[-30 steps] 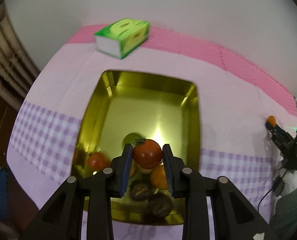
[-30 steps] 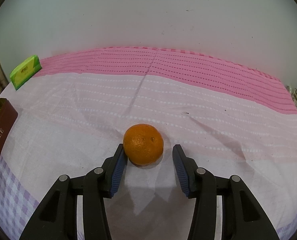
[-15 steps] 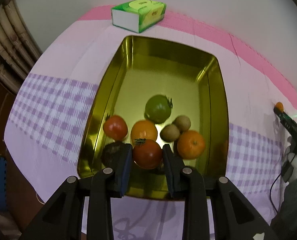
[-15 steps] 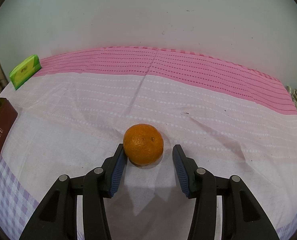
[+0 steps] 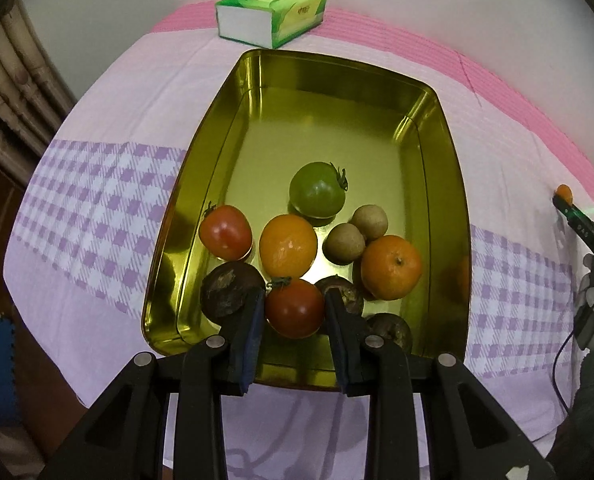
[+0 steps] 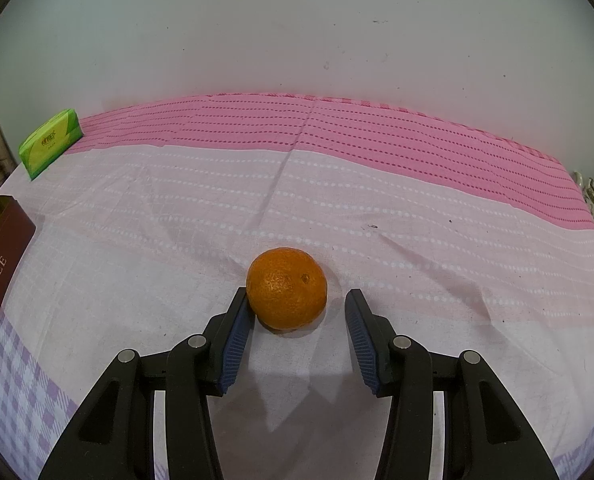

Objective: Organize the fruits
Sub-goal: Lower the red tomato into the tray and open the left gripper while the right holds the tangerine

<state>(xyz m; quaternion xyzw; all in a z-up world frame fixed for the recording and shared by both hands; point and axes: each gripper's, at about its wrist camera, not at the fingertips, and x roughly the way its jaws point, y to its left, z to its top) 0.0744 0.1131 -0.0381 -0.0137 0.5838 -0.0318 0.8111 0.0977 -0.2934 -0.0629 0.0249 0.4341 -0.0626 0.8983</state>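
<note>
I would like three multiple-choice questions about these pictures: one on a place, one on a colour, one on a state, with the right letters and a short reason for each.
1. Where does the tissue box lie?
A. inside the tray
B. on the cloth beyond the tray
C. under the tray

2. What colour is the fruit farthest back in the tray?
A. green
B. orange
C. red

3. What does the left gripper hold?
A. nothing
B. a red tomato
C. a kiwi

Answers: 1 B, it sits past the tray's far rim. 2 A, the green tomato lies behind the others. 3 B, both jaws press the tomato's sides.
</note>
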